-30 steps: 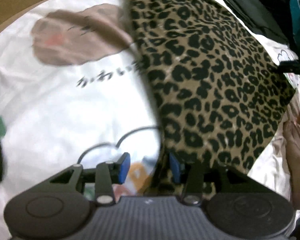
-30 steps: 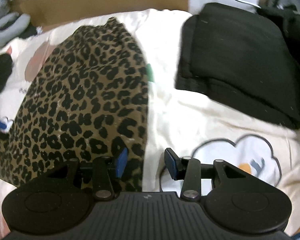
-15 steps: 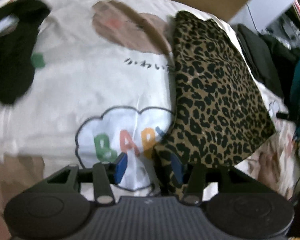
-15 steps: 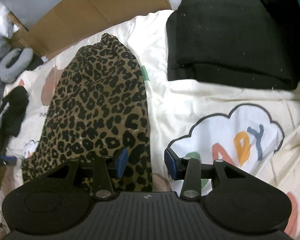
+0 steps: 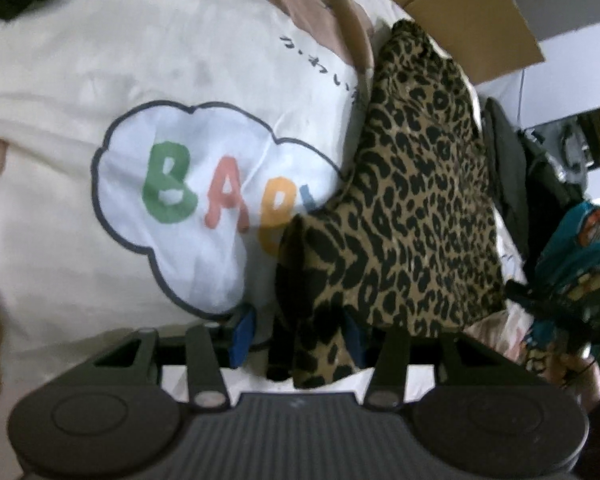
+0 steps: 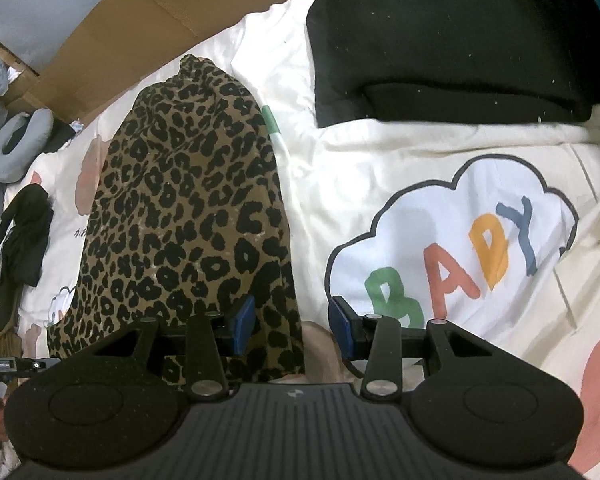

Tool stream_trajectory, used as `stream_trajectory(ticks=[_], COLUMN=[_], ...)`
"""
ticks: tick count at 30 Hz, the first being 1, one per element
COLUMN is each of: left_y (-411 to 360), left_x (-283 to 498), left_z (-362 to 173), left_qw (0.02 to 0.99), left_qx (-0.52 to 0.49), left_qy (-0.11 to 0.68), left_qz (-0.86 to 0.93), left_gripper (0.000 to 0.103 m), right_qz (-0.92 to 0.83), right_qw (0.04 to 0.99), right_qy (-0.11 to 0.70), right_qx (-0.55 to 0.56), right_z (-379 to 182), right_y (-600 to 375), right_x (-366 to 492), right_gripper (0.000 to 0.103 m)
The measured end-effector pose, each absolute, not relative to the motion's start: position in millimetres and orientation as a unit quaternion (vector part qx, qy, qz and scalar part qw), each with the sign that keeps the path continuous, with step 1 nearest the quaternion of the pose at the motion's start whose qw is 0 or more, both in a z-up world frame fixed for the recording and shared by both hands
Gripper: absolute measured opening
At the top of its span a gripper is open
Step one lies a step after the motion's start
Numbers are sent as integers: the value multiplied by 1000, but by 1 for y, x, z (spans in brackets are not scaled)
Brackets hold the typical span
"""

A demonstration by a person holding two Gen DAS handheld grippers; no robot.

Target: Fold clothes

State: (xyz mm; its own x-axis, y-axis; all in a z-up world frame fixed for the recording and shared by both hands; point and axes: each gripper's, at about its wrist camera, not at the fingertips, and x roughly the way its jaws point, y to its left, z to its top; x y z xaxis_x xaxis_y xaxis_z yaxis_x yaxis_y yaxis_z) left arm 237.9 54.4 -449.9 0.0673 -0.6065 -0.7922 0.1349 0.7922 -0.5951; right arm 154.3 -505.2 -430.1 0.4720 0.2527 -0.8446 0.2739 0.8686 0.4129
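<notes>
- Left wrist view: your left gripper (image 5: 298, 332) has its jaws apart, with a corner of the leopard cloth (image 5: 416, 216) bunched between them, not clamped. The cloth runs ahead and to the right on the sheet (image 5: 60, 92).
- Right wrist view: your right gripper (image 6: 290, 326) is released, straddling the cloth's near right edge; its long axis runs straight away from you.

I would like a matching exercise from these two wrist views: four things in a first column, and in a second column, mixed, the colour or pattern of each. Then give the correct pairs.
Things:
1. garment lying between the grippers
2. folded pile at the far end of the bed
3. neck pillow beside the bed
4. finger pads of the right gripper

Colours:
A. blue
B. black
C. leopard print
D. grey

Pairs: 1-C, 2-B, 3-D, 4-A
</notes>
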Motion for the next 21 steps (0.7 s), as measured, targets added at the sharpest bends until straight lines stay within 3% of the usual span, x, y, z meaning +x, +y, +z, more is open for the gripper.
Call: stream_trajectory(ticks=[4, 8, 11, 13, 14, 16, 17, 19, 21], left_y=[70, 74, 75, 75, 74, 71, 69, 67, 67], left_x=[240, 239, 237, 237, 237, 239, 240, 241, 242], left_z=[-463, -464, -463, -465, -466, -468, -469, -467, -464], left_qw=[691, 668, 662, 661, 659, 656, 656, 656, 658], left_qx=[-240, -237, -237, -244, -248, -254, -255, -246, -239], left_qy=[619, 634, 638, 639, 638, 637, 637, 639, 641], left_qz=[-286, -309, -313, -310, -312, -315, -316, -316, -315], left_gripper=[48, 24, 25, 31, 39, 43, 41, 13, 10], right_qz=[-5, -1, 1, 2, 3, 4, 4, 4, 6], right_qw=[819, 819, 819, 819, 818, 816, 816, 814, 816], right_qy=[508, 499, 498, 496, 496, 496, 496, 496, 493], right_qx=[265, 283, 286, 289, 292, 297, 299, 302, 302], right_z=[-433, -432, -431, -431, -433, -434, -435, -436, -435], right_y=[-505, -507, -506, -507, -507, -508, -508, -508, -509], right_x=[153, 152, 153, 152, 152, 151, 151, 150, 149], right_gripper=[48, 48, 48, 48, 48, 48, 48, 48, 48])
